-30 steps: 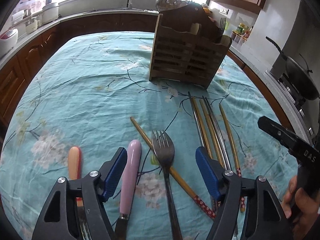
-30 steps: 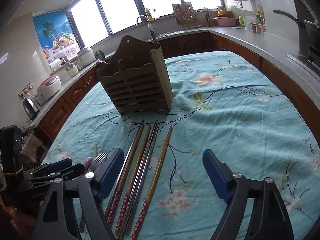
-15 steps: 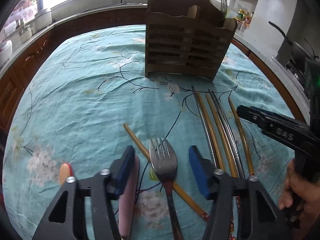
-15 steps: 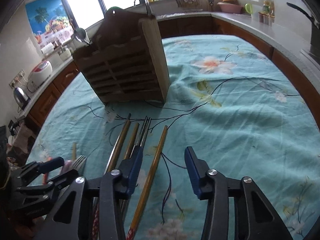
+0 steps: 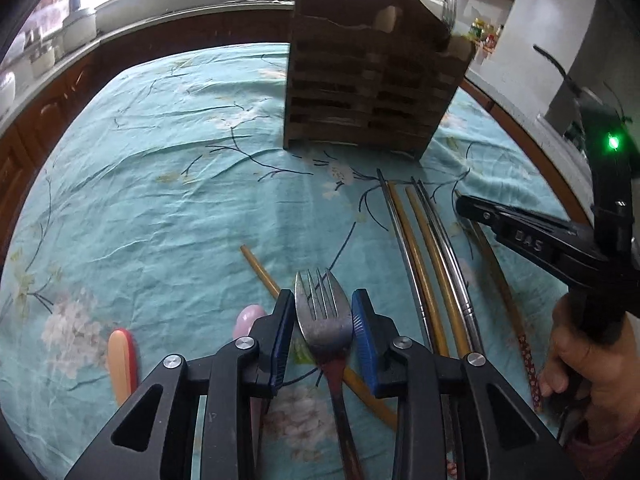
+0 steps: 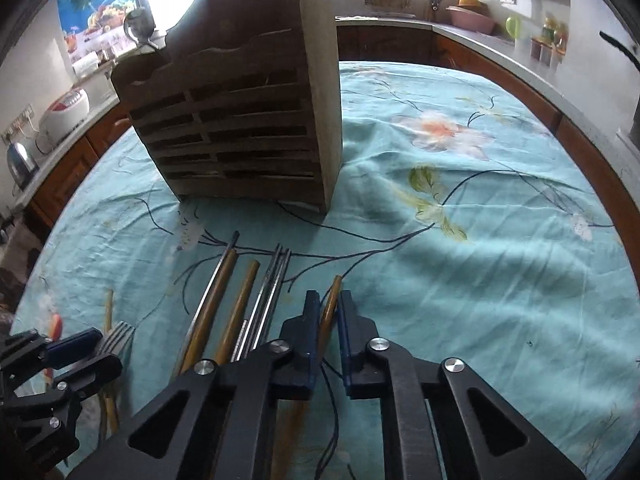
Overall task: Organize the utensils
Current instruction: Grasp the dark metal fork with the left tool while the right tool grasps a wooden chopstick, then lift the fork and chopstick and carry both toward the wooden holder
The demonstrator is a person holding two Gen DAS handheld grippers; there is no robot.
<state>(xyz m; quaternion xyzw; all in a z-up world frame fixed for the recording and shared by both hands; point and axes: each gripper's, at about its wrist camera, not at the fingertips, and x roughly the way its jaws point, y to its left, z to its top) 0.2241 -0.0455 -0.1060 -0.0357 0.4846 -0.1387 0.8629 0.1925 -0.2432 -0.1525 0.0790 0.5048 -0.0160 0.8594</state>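
Note:
A steel fork (image 5: 322, 312) lies on the teal floral cloth between the blue pads of my left gripper (image 5: 323, 312), which is closed around its head. My right gripper (image 6: 329, 309) is shut on a yellow wooden chopstick (image 6: 330, 300), the rightmost of a row of wooden and steel chopsticks (image 6: 240, 304). The same row shows in the left wrist view (image 5: 432, 264). A brown slatted wooden utensil holder (image 5: 372, 80) stands upright beyond them; it also shows in the right wrist view (image 6: 248, 120). A pink handle (image 5: 248, 318) and an orange handle (image 5: 122, 364) lie left of the fork.
One more yellow chopstick (image 5: 260, 268) lies slanted under the fork. The table's edges drop to wooden cabinets (image 5: 48, 112) and a counter with appliances (image 6: 64, 110). A stove with a pan (image 5: 568, 80) is at the right.
Both grippers moved forward and down and closed: the left onto the fork head, the right onto the rightmost wooden chopstick. The holder looms nearer in both views.

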